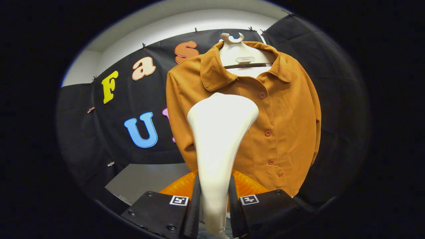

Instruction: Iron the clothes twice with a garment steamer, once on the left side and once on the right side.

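Your tool (pixel 214 199) pinches one white steamer (pixel 219 132), both fingers on handle; one orange shirt (pixel 285 126) hangs just beyond, four buttons visible.

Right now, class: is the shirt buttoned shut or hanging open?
Buttoned shut. The shirt hangs on its hanger with its front closed along the buttons; the gripper is shut on the steamer.
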The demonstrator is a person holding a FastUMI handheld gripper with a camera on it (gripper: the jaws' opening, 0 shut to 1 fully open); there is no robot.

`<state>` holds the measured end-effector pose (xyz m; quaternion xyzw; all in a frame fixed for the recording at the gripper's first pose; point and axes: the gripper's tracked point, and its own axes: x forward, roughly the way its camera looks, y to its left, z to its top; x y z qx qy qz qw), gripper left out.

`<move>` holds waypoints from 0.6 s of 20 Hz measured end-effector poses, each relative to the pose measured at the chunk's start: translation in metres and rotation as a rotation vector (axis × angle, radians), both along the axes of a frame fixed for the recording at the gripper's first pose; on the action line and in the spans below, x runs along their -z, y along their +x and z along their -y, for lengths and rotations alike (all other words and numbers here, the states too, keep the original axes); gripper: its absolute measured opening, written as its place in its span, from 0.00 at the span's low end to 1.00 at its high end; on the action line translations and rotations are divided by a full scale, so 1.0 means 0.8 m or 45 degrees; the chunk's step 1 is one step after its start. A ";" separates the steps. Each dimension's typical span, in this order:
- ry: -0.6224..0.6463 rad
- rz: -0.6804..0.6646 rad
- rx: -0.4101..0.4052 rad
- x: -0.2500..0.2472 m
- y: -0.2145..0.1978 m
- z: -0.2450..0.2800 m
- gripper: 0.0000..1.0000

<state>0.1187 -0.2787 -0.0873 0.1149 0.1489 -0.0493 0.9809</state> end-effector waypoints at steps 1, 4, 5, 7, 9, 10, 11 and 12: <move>0.013 -0.008 -0.017 0.005 0.005 0.003 0.41; 0.047 -0.032 -0.049 0.016 0.019 0.011 0.41; 0.061 -0.043 -0.061 0.021 0.022 0.014 0.41; 0.085 -0.082 -0.071 0.036 0.028 0.020 0.42; 0.113 -0.122 -0.069 0.051 0.029 0.027 0.41; 0.122 -0.139 -0.066 0.058 0.029 0.030 0.41; 0.131 -0.151 -0.071 0.064 0.029 0.030 0.42; 0.139 -0.166 -0.079 0.071 0.030 0.029 0.42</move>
